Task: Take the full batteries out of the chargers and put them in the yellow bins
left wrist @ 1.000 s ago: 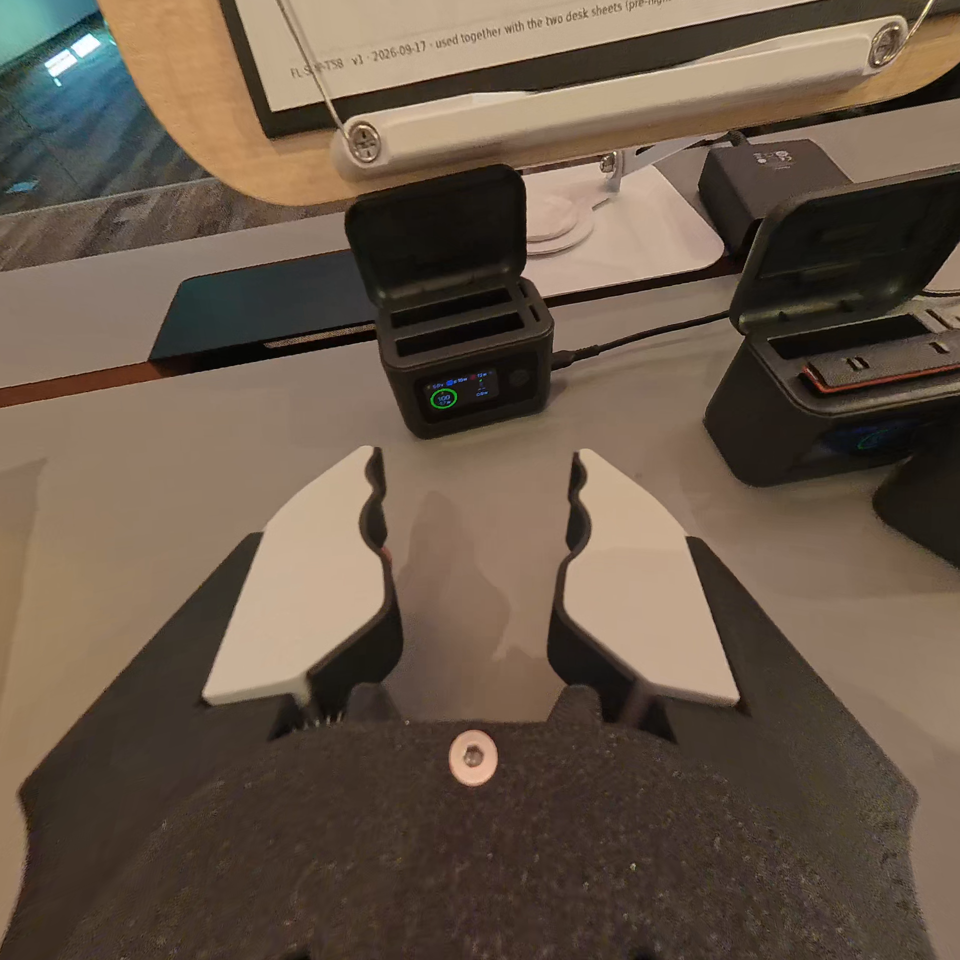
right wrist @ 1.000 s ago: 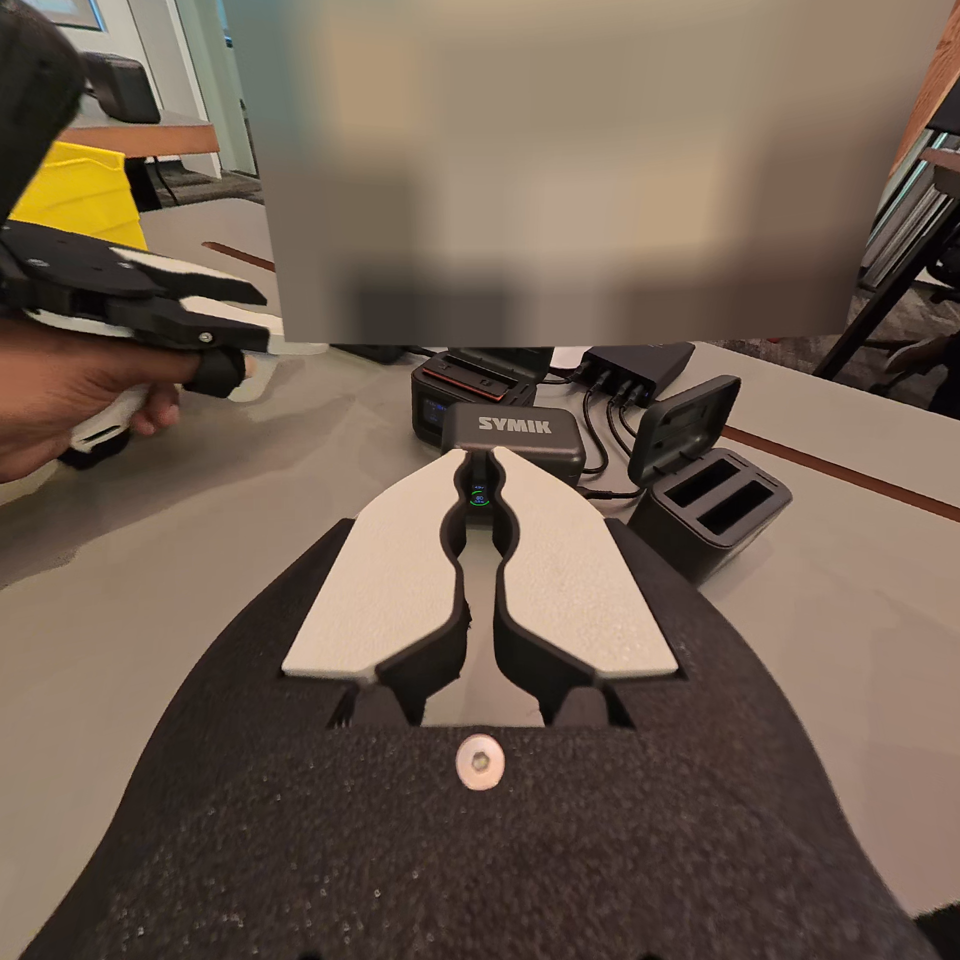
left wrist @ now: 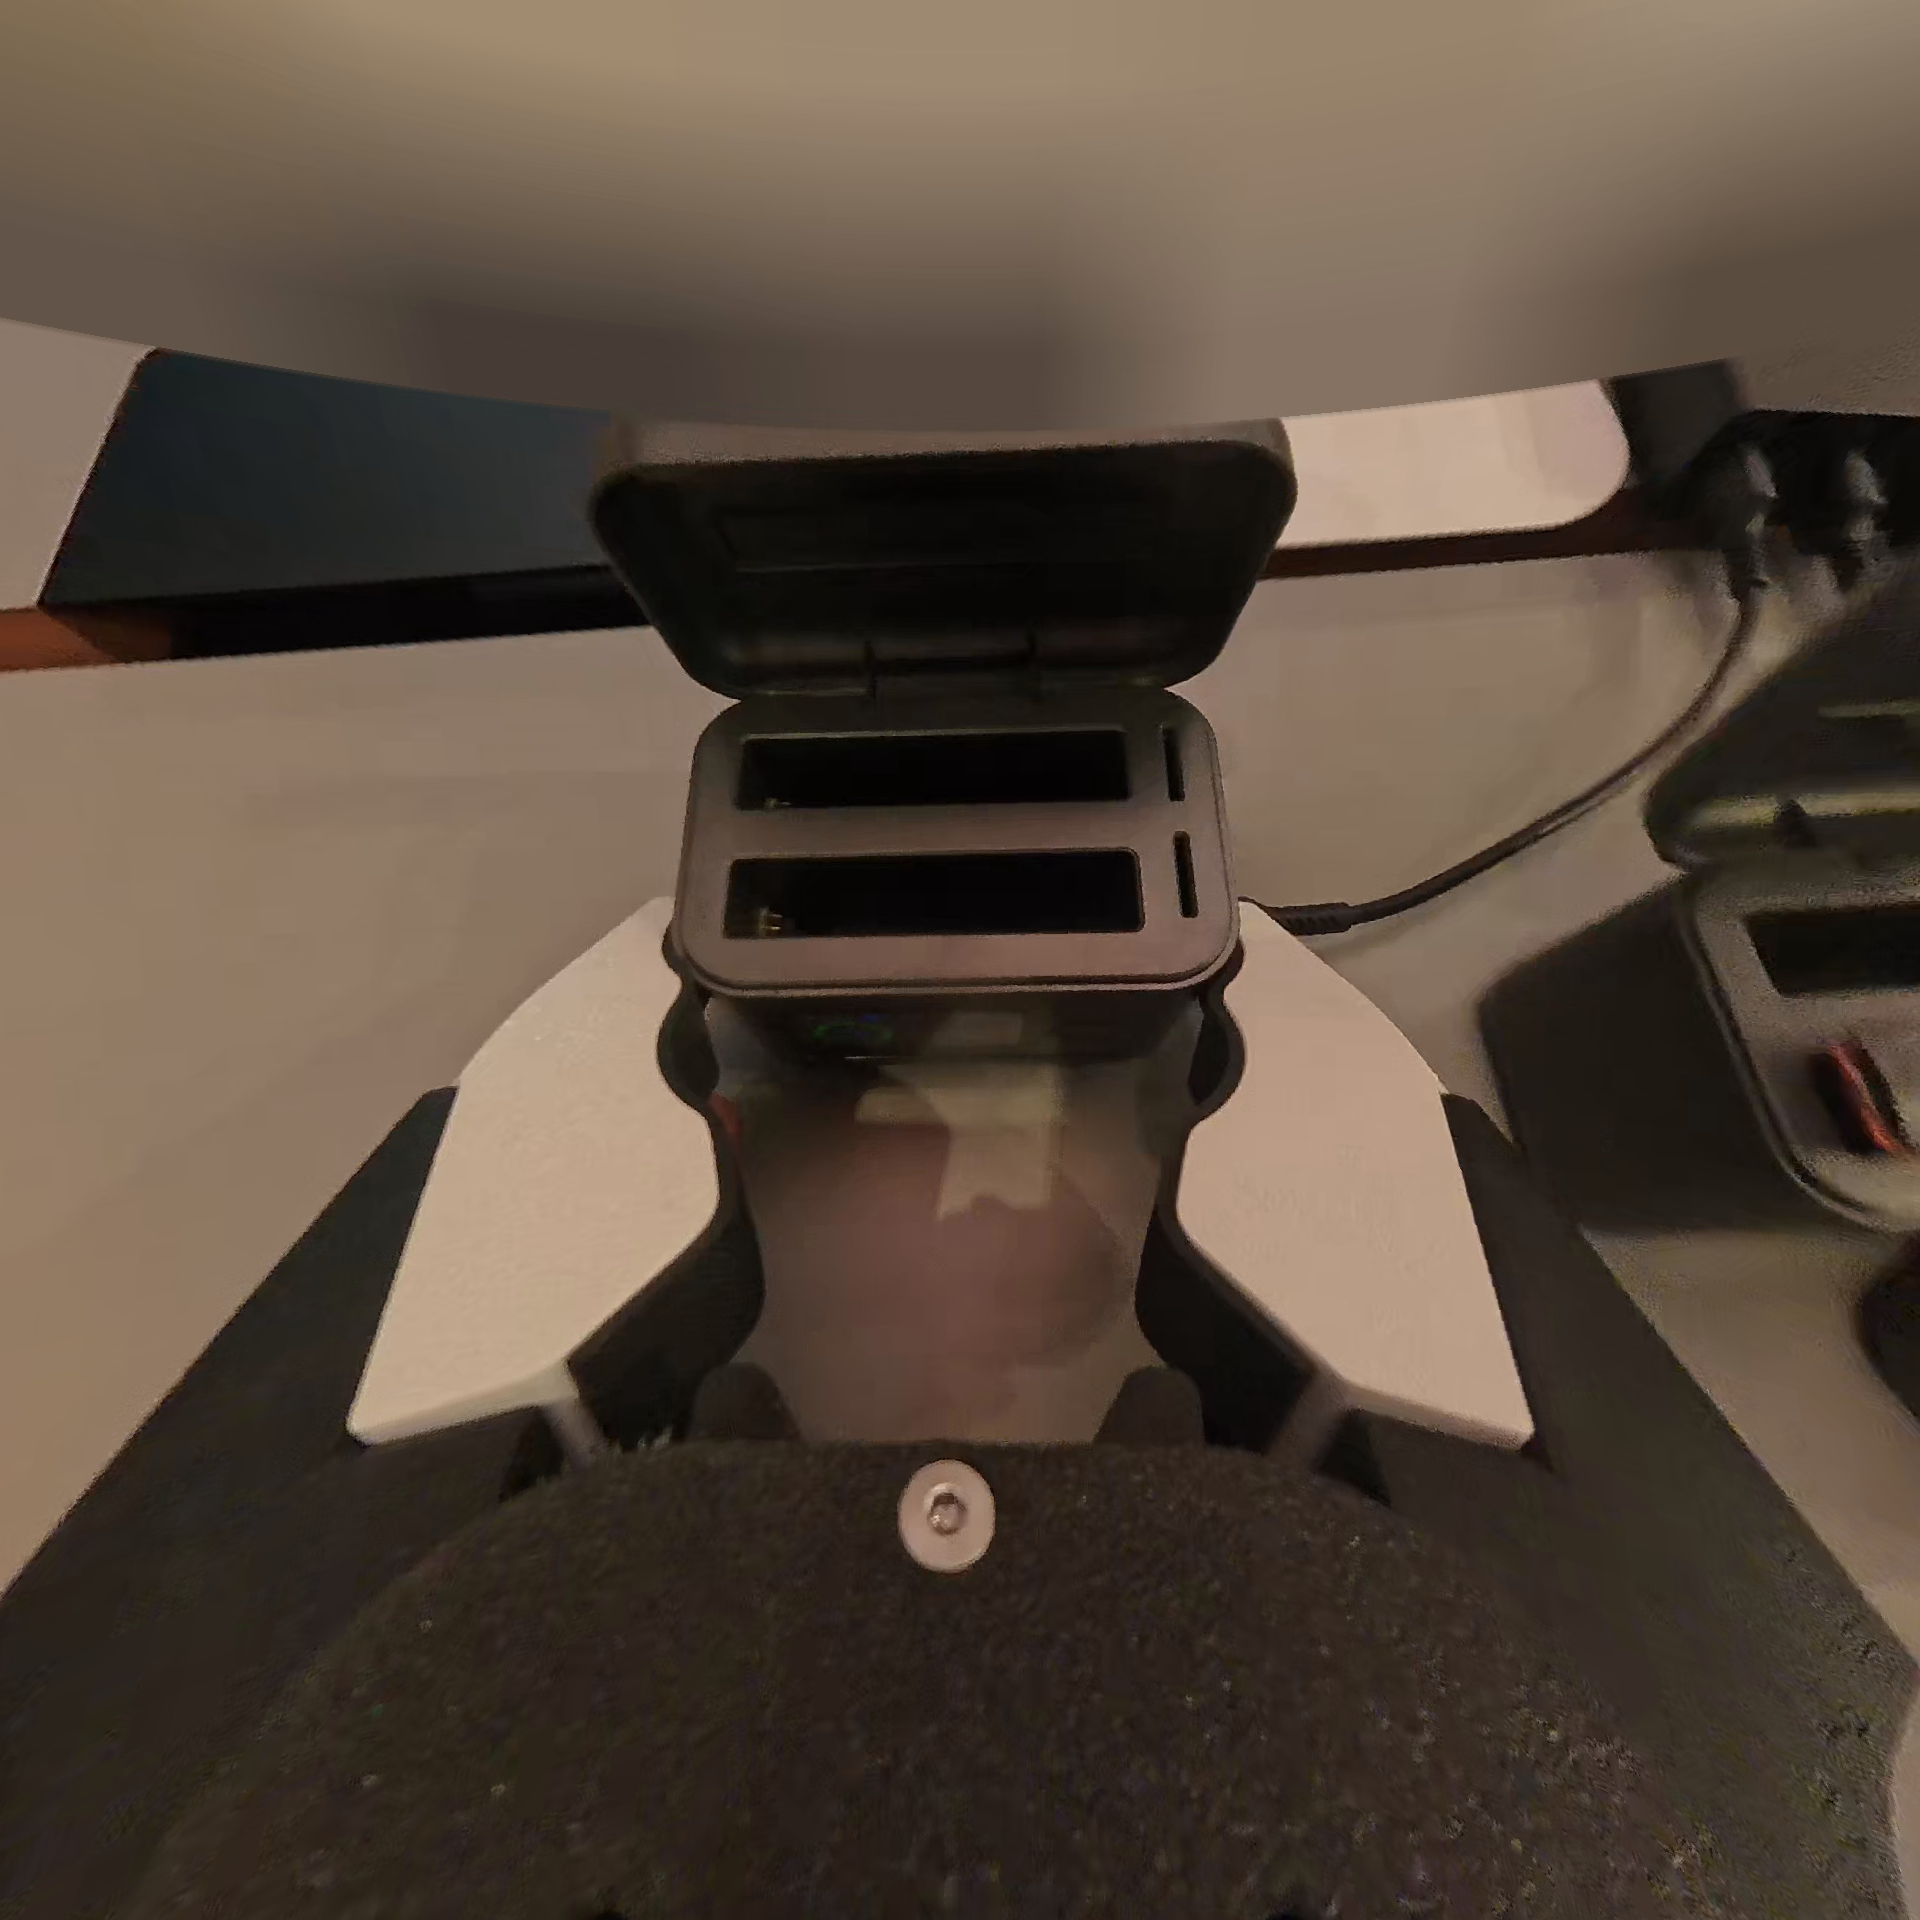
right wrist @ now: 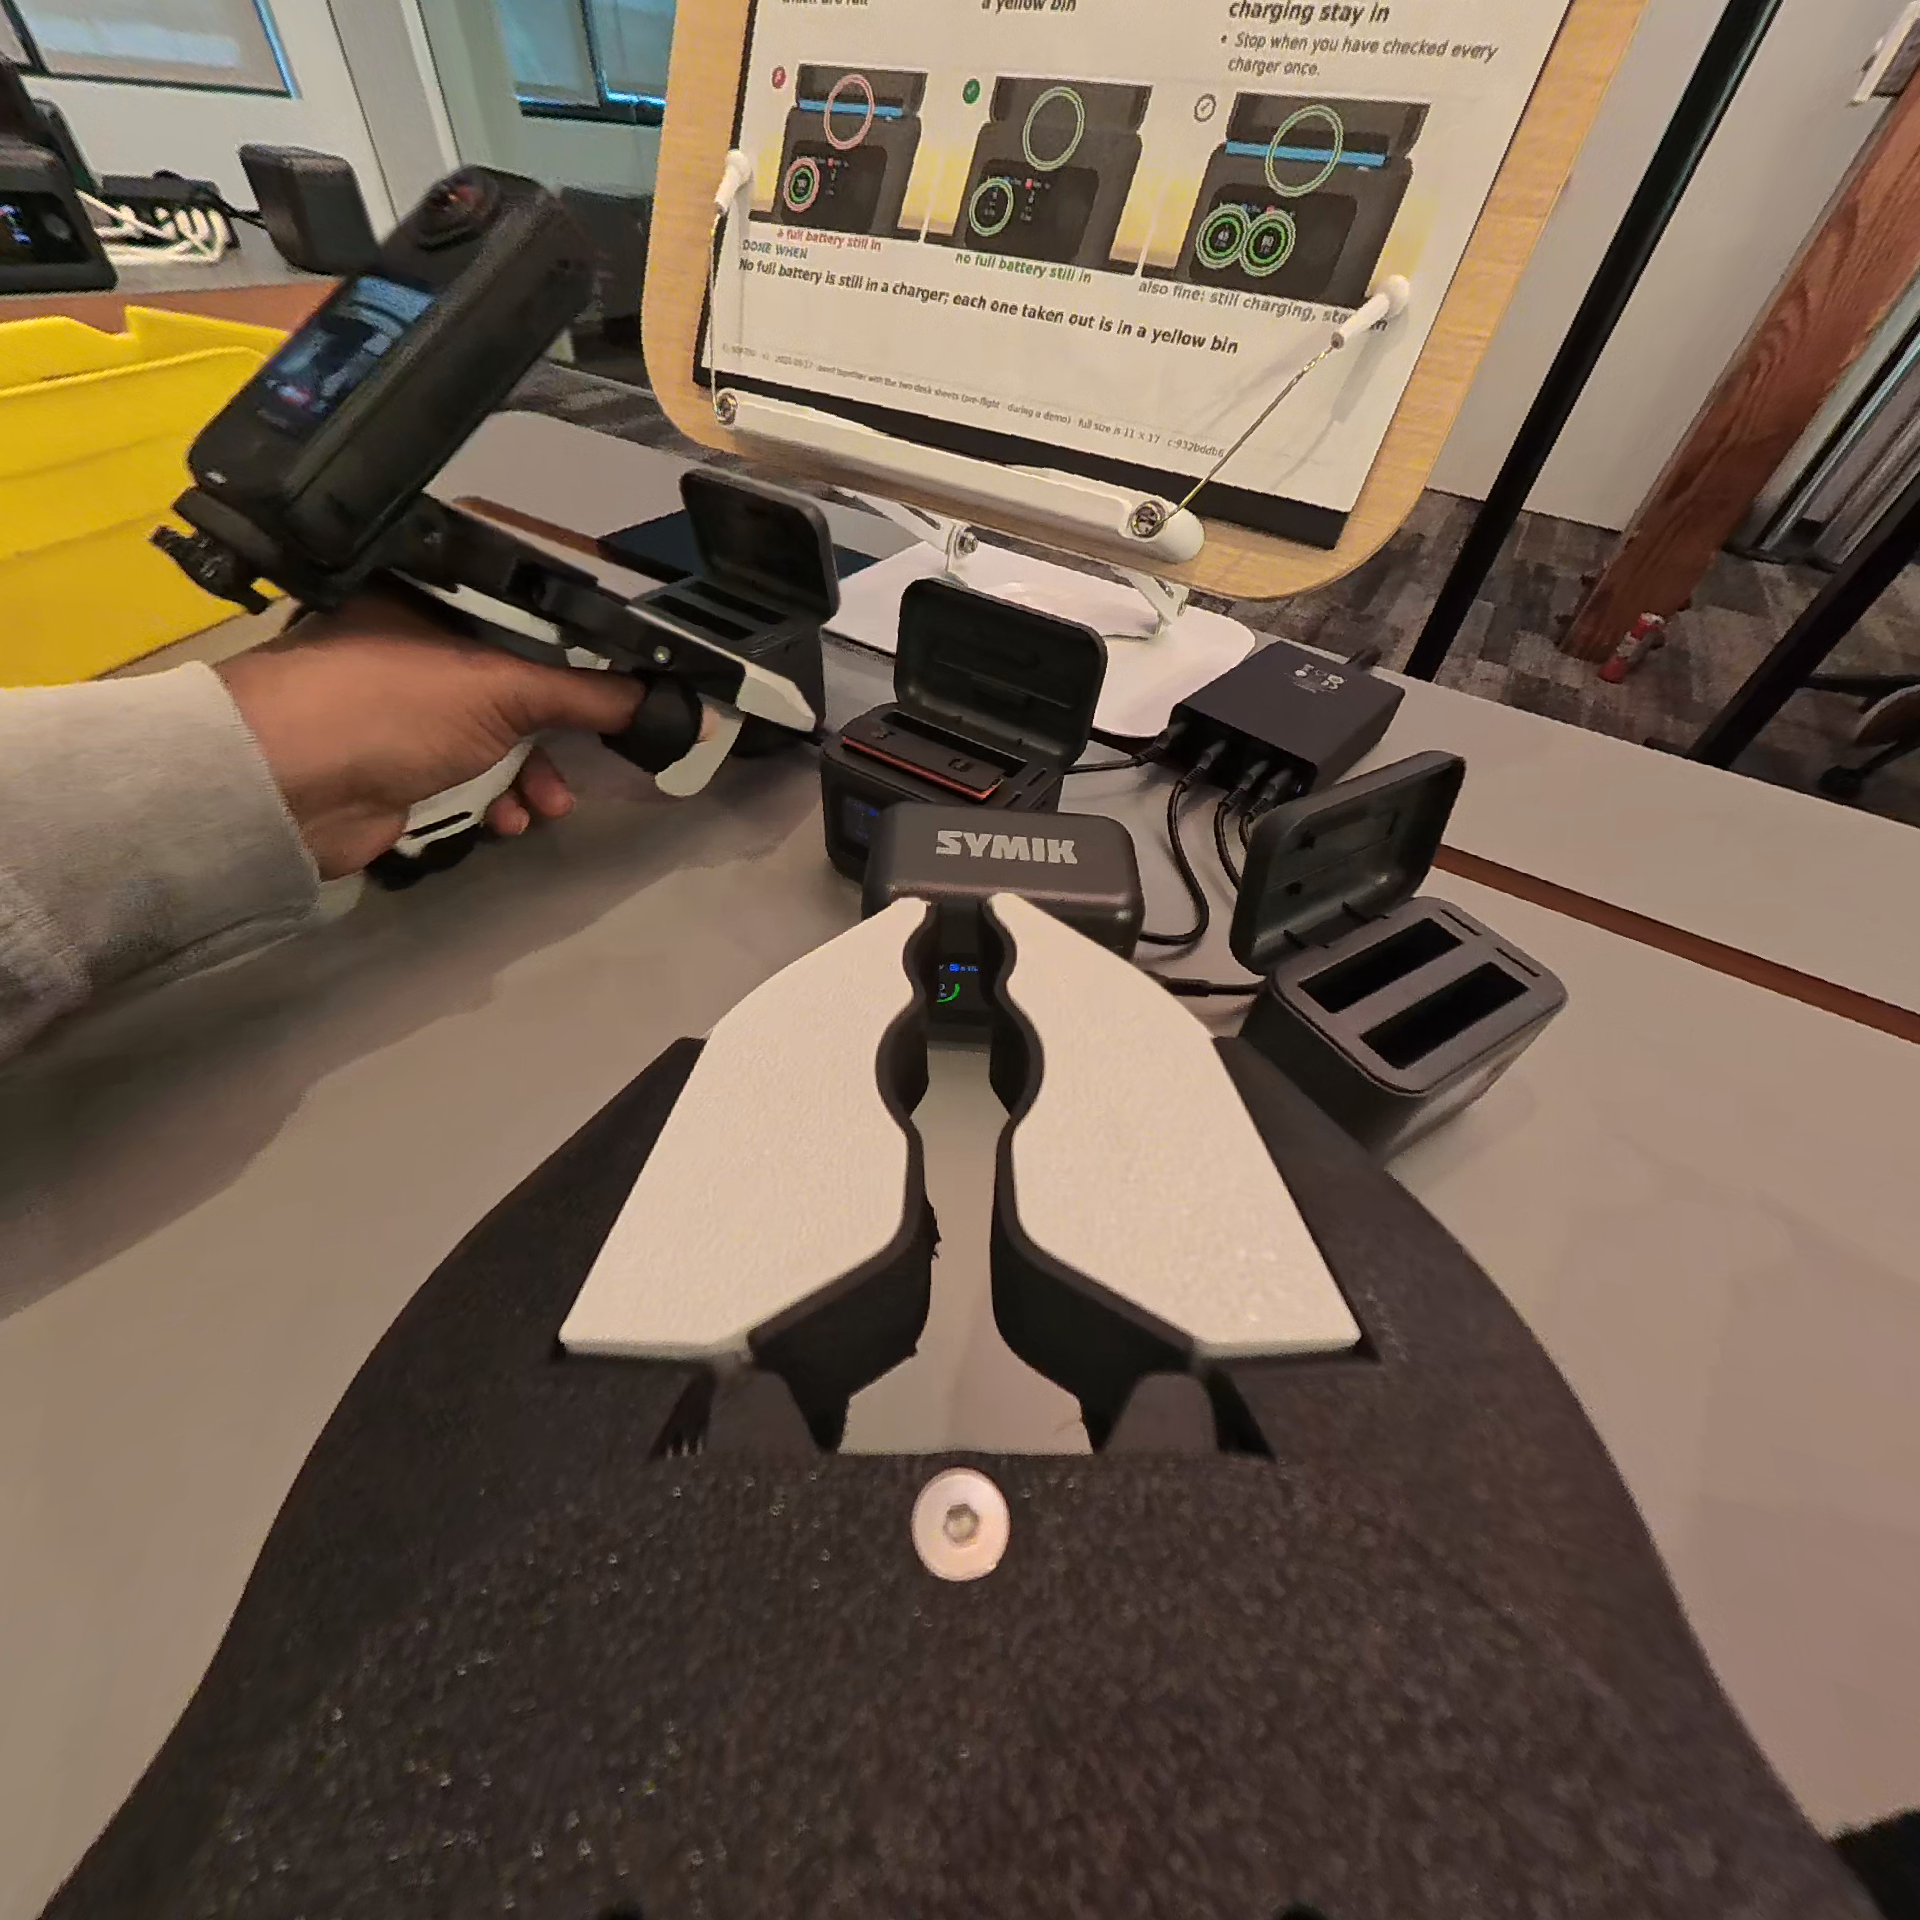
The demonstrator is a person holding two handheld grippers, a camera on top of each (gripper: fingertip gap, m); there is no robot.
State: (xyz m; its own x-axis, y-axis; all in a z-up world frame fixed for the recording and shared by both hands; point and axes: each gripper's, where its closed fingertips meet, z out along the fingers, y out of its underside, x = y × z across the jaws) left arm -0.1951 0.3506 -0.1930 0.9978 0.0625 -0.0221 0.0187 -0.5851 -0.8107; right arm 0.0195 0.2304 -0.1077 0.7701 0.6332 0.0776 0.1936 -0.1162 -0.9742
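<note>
so the left claw (left wrist: 951, 997) has just pushed forward from mid-desk and now sits spread around the far-left charger (left wrist: 956, 862), whose lid's up but both slots are empty, nothing to grab there imo. Right claw (right wrist: 956, 914) stays nearly pressed together, holding nothing, at the closed charger (right wrist: 1003, 868); an orange-edged battery (right wrist: 920, 764) waits in the open charger behind it, yellow bin (right wrist: 94, 488) off left

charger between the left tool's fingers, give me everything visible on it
Small black matte plastic charger, upright on the grey table. Hinged lid open, tilted back. Two long battery slots, both empty, gold contacts at their left ends; two narrow slits to their right. Front screen mostly hidden, a green glow showing. A black cable plugs into its right side. The left tool straddles its front corners, open; contact can't be confirmed.
</note>
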